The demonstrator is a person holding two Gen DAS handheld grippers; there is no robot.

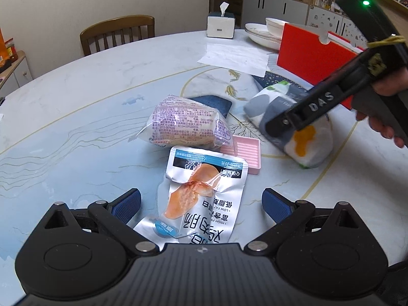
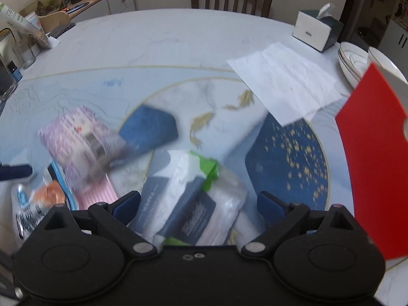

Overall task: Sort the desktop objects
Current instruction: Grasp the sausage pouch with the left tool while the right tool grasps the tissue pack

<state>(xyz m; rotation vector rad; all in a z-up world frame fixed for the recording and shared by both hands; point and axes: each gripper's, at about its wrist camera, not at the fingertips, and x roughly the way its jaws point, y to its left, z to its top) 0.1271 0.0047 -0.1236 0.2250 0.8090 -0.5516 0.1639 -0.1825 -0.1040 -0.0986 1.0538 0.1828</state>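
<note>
Left tongs [image 1: 201, 204] hang with blue pads apart over a silver foil chicken-breast pouch [image 1: 201, 199] lying flat on the marbled round worktop [image 1: 76, 97]. Right tongs [image 2: 199, 204] stand apart around a white plastic-wrapped tissue pack [image 2: 193, 204], beside a pink ribbed tray [image 1: 244, 150] and a purple-printed clear snack bag [image 1: 186, 122].

The right tongs [image 2: 199, 204], black with blue pads, stand spread wide over a soft white tissue pack with grey and green print [image 2: 193, 199], which lies between them on the pale marble-patterned counter [image 2: 165, 51]. Left of it, blurred, lie a purple-printed plastic bag [image 2: 76, 137], a dark blue sponge [image 2: 150, 132] and a pink ridged tray [image 2: 94, 193]. A red board [image 2: 377, 165] stands at the right, with white paper [image 2: 285, 81] beyond.
</note>
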